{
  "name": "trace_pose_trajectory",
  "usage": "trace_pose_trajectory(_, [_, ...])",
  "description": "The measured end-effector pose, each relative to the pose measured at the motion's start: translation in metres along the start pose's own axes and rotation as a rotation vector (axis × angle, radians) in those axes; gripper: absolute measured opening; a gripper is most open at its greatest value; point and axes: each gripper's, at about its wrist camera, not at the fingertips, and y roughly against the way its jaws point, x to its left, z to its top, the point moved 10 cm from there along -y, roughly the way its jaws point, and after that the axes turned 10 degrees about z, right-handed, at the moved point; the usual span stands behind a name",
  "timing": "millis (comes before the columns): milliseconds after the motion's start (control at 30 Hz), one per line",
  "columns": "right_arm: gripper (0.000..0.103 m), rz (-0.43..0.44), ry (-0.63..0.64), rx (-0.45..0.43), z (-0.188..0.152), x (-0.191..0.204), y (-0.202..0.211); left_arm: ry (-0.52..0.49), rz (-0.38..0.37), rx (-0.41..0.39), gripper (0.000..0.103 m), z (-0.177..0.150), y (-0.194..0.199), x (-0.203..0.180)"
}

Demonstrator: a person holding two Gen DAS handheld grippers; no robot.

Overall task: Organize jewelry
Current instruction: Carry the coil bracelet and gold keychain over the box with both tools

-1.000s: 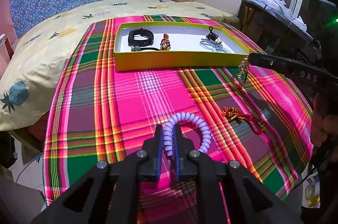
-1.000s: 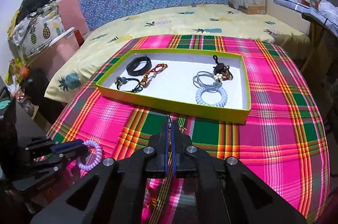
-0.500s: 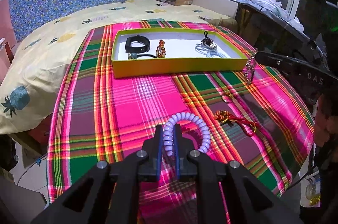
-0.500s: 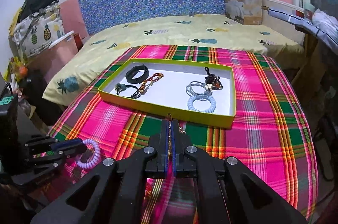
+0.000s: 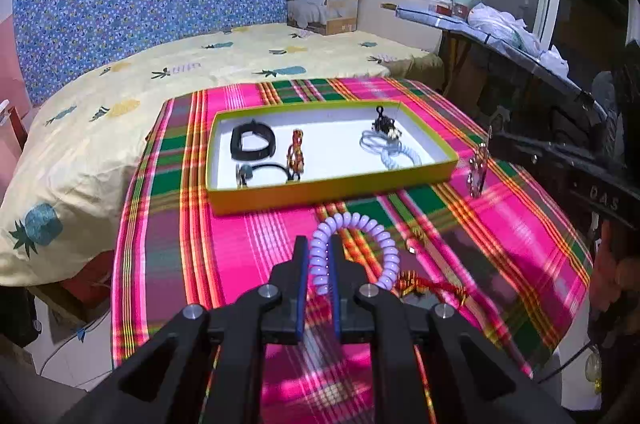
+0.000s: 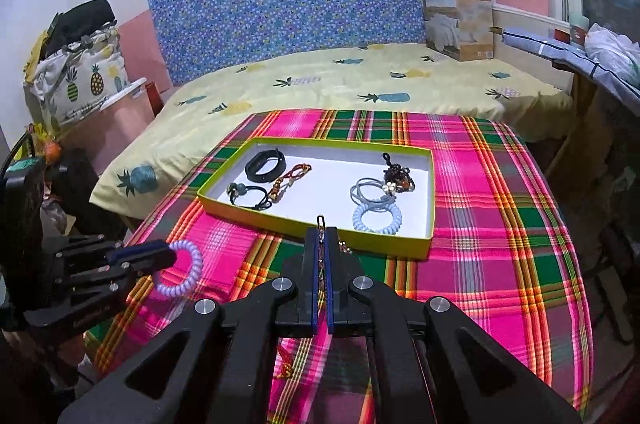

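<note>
My left gripper (image 5: 319, 248) is shut on a lilac coil bracelet (image 5: 372, 228) and holds it above the plaid cloth, short of the yellow-green tray (image 5: 332, 190); it also shows in the right wrist view (image 6: 182, 270). My right gripper (image 6: 321, 238) is shut on a metal chain trinket (image 6: 320, 222), which hangs at the right in the left wrist view (image 5: 476, 172). The tray (image 6: 312, 226) holds a black band (image 6: 265, 165), a red-gold cord (image 6: 289, 180), a black tie (image 6: 247, 193), grey ties (image 6: 370, 193) and a pale blue coil (image 6: 377, 218).
A red and gold cord (image 5: 430, 288) lies on the plaid cloth (image 5: 260, 236) near my left gripper. A bed with a pineapple sheet (image 6: 360, 84) lies behind the table. A dark ledge (image 5: 520, 52) stands at the right. A cardboard box (image 6: 460, 18) stands at the back.
Both grippers have risen and drawn back from the tray, each keeping hold of its piece. The tray now looks smaller and farther off.
</note>
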Motion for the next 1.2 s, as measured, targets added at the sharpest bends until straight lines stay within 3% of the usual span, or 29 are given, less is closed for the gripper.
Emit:
trace_pose_trajectory(500, [0.002, 0.019, -0.015, -0.013, 0.026, -0.018, -0.019, -0.021, 0.004, -0.025, 0.01, 0.052, -0.027, -0.007])
trace_pose_trajectory(1200, [0.002, 0.009, -0.075, 0.038, 0.031, -0.066, -0.072, -0.033, -0.008, 0.04, 0.01, 0.072, -0.101, -0.016])
